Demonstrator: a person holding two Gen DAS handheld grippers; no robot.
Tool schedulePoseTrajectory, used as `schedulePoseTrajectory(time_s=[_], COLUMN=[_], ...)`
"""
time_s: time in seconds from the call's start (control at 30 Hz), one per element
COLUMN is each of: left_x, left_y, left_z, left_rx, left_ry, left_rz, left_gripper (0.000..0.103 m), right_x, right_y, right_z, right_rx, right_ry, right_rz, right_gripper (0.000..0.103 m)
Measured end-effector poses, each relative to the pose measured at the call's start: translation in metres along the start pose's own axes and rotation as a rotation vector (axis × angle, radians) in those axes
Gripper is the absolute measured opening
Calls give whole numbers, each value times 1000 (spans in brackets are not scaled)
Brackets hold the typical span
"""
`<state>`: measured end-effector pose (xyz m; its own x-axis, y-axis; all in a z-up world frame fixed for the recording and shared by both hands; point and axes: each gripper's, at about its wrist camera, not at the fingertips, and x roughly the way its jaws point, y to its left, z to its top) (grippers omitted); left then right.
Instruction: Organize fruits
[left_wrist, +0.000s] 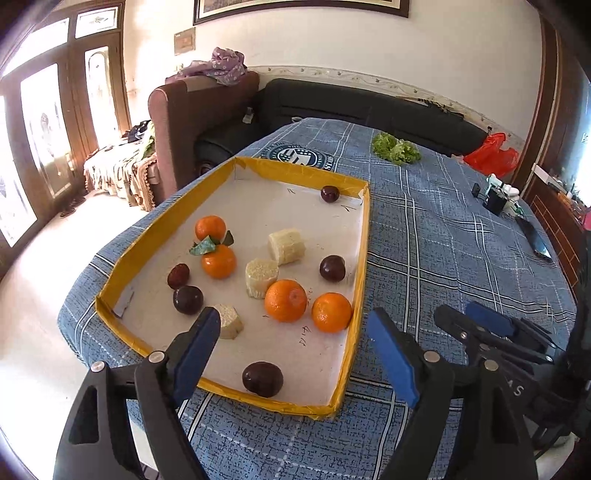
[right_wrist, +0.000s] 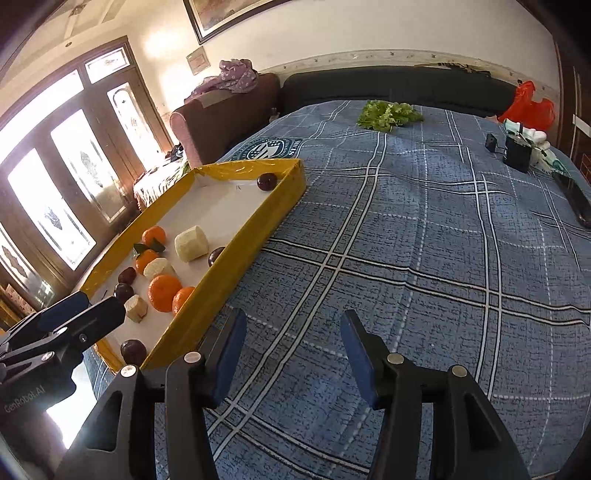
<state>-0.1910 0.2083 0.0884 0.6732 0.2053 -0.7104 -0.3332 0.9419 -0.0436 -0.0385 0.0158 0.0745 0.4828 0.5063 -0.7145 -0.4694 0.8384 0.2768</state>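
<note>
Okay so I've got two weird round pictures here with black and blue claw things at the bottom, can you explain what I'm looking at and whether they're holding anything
Those claws are two-finger grippers that a person holds, one in each hand, each with a wide-angle camera looking along its fingers. One picture is from the left gripper, the other from the right gripper. Both stand open and hold nothing. They hang over a table with a blue plaid cloth. On it lies a shallow yellow-edged tray with oranges, dark plums and pale cut corn pieces. Farther back lie leafy greens and a red bag.
</note>
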Motion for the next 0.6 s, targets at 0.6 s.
schedulePoseTrajectory(time_s=[0.6], left_x=[-26], left_y=[-29], left_z=[-6], left_rx=[46], left_ry=[-50], left_rz=[35], left_gripper=[84], right_x=[-42], right_y=[-25], right_z=[-19], right_rx=[30], right_ry=[-83], right_rz=[-27], right_gripper=[66])
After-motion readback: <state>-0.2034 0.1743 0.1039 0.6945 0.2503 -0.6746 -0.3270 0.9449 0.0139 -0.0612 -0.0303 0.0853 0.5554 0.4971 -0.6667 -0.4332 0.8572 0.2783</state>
